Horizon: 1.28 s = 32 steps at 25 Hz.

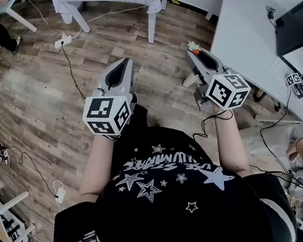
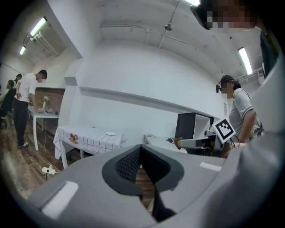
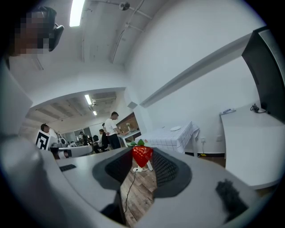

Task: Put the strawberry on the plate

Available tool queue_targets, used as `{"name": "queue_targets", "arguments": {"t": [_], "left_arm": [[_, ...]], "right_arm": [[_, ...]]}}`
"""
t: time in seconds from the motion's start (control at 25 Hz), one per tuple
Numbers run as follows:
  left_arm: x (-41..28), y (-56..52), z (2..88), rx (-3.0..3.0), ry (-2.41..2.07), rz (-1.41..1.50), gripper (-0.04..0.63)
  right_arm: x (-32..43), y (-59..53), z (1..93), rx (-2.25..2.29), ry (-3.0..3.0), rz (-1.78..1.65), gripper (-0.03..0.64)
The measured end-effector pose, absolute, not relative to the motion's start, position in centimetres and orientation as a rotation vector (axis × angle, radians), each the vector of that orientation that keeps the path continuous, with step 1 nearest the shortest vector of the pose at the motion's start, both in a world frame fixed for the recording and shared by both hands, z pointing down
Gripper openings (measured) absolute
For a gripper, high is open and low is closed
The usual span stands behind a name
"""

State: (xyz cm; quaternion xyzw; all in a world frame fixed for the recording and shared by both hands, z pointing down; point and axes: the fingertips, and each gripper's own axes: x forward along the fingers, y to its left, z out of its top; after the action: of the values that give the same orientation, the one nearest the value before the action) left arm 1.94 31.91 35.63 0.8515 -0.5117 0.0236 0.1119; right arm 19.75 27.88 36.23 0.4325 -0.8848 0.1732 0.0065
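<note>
The strawberry is not lying anywhere; it is in the air, pinched at the very tips of the right tool. The jaws are closed narrow on it. The red body sits between the tips and the green leaves stand up above them, so its long axis looks about upright in the right gripper view. In the head view it shows as a small red and green spot at the front end of this tool, above the wooden floor.

The plate is on the table with the checked cloth, well apart from the person, straight ahead and a little to the left of where the right tool points. I judge that the coming move is a carry forward to this table, then a lowering onto the plate.

The left tool has its jaws together at the tips and nothing is between them. It points toward the same table and has no part in the carry.
</note>
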Motion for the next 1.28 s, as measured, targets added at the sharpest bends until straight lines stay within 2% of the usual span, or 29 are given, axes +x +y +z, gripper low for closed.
{"name": "queue_targets", "arguments": {"t": [0.44,0.92,1.28], "left_arm": [[1.1,20.5,38.1,2.481,-1.38,0.049,0.008],[-6.8,5.6,37.4,2.437,-1.407,0.053,0.009],[-10.8,-1.1,37.8,2.428,-1.345,0.025,0.009]], "right_arm": [[19.5,19.2,39.6,1.433,-2.627,0.631,0.15],[14.1,4.5,39.0,1.457,-2.573,0.657,0.15],[9.8,-3.4,37.9,1.498,-2.559,0.627,0.15]]}}
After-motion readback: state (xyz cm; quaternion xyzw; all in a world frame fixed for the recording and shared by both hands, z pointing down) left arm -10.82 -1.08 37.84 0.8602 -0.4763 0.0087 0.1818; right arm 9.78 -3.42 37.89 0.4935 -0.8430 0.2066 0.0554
